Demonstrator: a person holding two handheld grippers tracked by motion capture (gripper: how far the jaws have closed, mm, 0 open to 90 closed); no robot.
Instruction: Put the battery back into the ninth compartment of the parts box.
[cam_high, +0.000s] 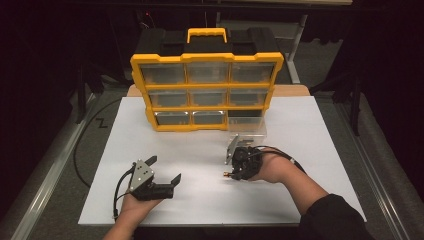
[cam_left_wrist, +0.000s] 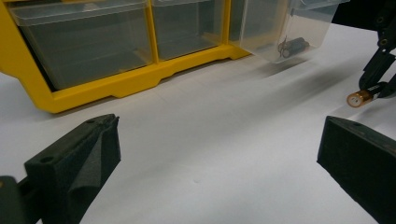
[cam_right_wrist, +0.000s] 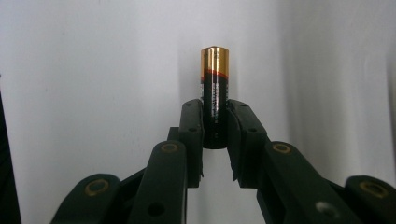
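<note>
Pinching a battery (cam_right_wrist: 215, 93) by its black lower half, the right gripper (cam_right_wrist: 215, 123) holds it just above the white bench (cam_high: 200, 150), in front of the yellow organizer (cam_high: 206, 92). The battery is small, rigid, smooth and round, so it could slip; gripping mid-body seems safest. The left gripper (cam_high: 163, 172) rests with fingers wide.

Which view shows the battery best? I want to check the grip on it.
The right gripper view: the battery stands close up, clamped between the right gripper's pads, copper end out. The left gripper view shows its copper tip far off; the high view shows a small speck.
</note>
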